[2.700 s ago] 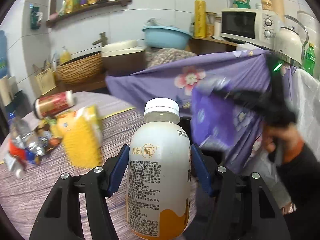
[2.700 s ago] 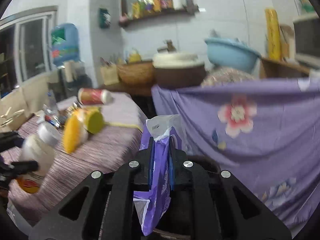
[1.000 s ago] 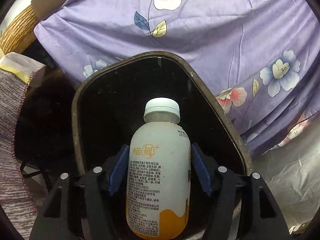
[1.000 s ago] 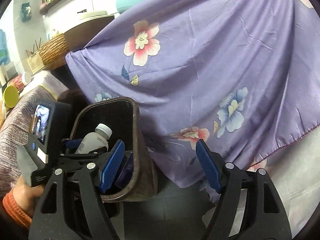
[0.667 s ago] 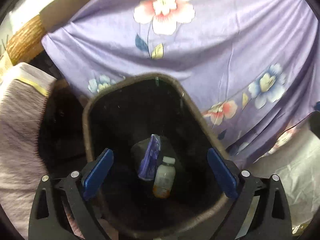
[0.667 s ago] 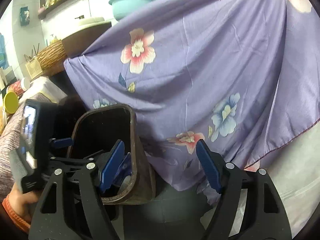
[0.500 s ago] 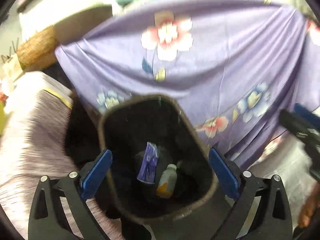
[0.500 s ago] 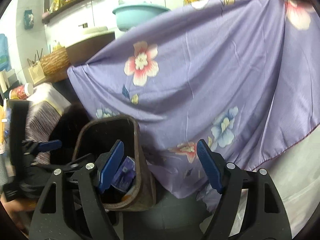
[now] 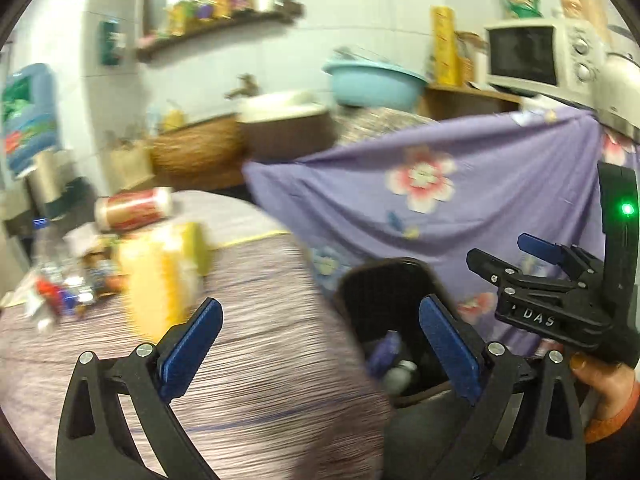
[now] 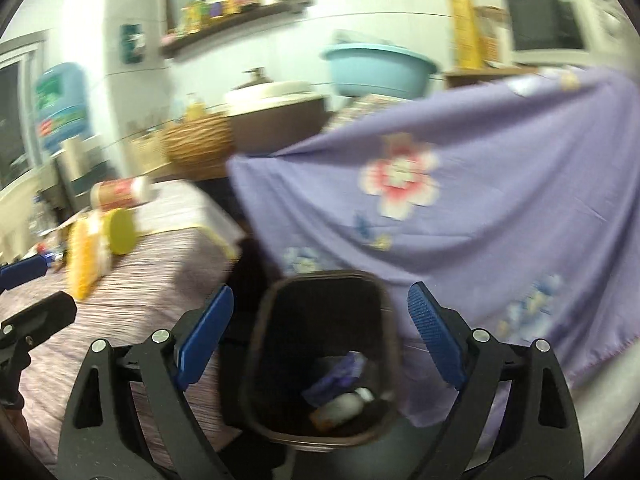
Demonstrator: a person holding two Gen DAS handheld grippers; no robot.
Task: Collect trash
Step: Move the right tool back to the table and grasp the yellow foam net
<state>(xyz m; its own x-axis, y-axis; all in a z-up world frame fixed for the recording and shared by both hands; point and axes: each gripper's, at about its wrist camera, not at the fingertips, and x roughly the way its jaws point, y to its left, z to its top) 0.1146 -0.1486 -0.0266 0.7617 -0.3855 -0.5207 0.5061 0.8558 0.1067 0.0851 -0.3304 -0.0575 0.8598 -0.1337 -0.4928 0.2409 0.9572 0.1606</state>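
- Dark, rounded plastic bin [image 10: 256, 364] holds a white bottle [image 10: 344, 404] and a crumpled purple wrapper [image 10: 340, 376].
- Left gripper [image 9: 320, 344] and right gripper [image 10: 320, 328] gape wide, the right's jaws just opening, both empty.

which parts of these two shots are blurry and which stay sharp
Left wrist view: the striped table cloth and yellow packet are motion-smeared, while the left tongs stay crisp. Right wrist view: the bin, its trash and the purple cloth look soft; the right tongs stay sharp. Both views bend at the edges.
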